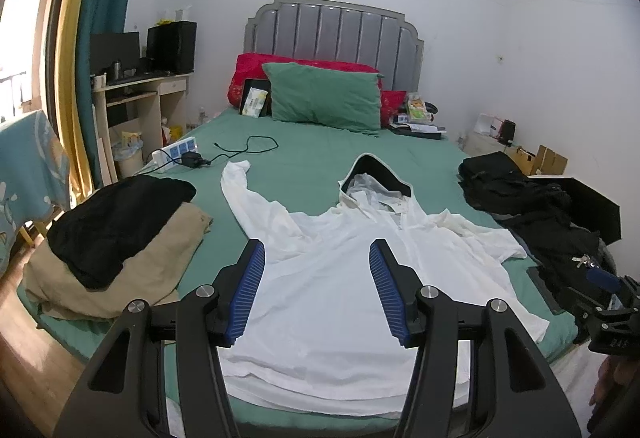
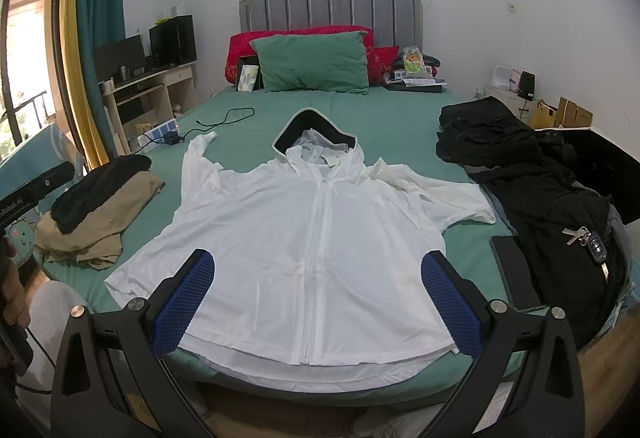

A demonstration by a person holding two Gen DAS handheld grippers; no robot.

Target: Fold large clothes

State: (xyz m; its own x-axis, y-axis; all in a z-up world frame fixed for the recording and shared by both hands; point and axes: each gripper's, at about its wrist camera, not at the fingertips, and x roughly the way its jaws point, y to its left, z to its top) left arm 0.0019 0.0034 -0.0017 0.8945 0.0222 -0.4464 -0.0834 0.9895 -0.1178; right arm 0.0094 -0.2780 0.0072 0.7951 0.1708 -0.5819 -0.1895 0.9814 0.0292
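1. Here is the white hooded jacket (image 2: pixel 304 238), spread flat and front-up across the near half of the green bed (image 2: pixel 360 117), zip closed, hood towards the pillows.
2. Both sleeves lie out to the sides. The one on the left of the picture runs up towards the power strip (image 2: pixel 160 129); the other stretches towards the dark heap of clothes (image 2: pixel 532 173). No fold in it yet, as far as I can see.
3. The left gripper (image 1: pixel 318 294) hovers above the jacket's lower body, jaws apart, nothing between the blue pads.
4. The right gripper (image 2: pixel 318 302) hangs over the hem, jaws spread wide, also empty.
5. On the left edge of the bed sits a folded pile, black on tan (image 2: pixel 100 205). That reads as finished work.
6. My judgement: this garment is laid out and ready, with all the folding to come, sleeves in first, then the body. The dark heap looks like it waits its turn.
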